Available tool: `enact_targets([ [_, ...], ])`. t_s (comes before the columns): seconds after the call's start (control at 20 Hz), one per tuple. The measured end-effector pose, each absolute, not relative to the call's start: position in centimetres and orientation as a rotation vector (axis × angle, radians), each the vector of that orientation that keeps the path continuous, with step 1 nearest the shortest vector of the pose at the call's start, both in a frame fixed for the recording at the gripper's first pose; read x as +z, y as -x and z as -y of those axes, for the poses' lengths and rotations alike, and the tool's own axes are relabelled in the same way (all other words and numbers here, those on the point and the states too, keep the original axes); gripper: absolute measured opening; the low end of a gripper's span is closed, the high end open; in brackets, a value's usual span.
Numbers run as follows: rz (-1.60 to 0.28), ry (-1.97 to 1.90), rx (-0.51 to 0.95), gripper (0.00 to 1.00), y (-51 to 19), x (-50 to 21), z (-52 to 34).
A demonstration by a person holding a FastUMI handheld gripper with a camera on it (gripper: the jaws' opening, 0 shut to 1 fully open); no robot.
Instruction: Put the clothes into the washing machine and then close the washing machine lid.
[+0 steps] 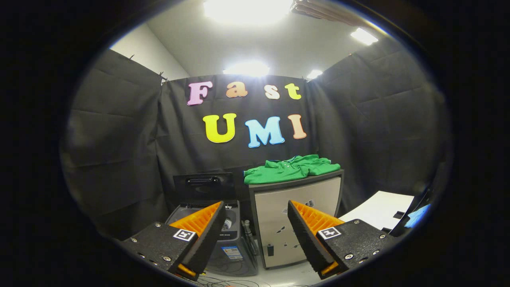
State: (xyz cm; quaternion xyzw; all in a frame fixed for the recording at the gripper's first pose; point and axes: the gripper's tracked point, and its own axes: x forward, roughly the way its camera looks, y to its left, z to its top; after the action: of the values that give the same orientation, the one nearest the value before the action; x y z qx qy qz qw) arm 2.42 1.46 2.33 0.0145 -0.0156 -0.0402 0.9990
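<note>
Gripper (255,231) spread, empty, well short of folded green cotton shirt (293,168) atop beige cabinet (297,199). Advise pinching a thick fold.

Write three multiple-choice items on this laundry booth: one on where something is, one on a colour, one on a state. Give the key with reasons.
1. Where does the garment lie?
A. on top of the cabinet
B. inside the washing machine
C. on the floor

2. What colour is the garment?
A. red
B. green
C. white

3. How does the washing machine lid stand?
A. shut flat
B. taken off and lying on the floor
C. raised open

Key: 1 A, the folded cloth rests on the cabinet's top, beyond the fingers. 2 B, it is plainly green. 3 C, the lid stands upright behind the open tub. The gripper is open, its fingers spread with nothing between them.
</note>
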Motion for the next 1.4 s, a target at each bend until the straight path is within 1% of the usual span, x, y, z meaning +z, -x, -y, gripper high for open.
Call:
enact_targets([
  [0.4, 0.107, -0.003, -0.191, 0.96, -5.4, 8.9, 1.2],
  [0.8, 0.130, -0.006, -0.221, 0.96, -13.2, 15.4, 4.7],
  [1.2, 0.061, -0.029, -0.198, 0.96, -22.7, 18.3, 8.8],
  [1.4, 0.005, -0.027, -0.223, 0.96, -26.9, 18.2, 12.0],
])
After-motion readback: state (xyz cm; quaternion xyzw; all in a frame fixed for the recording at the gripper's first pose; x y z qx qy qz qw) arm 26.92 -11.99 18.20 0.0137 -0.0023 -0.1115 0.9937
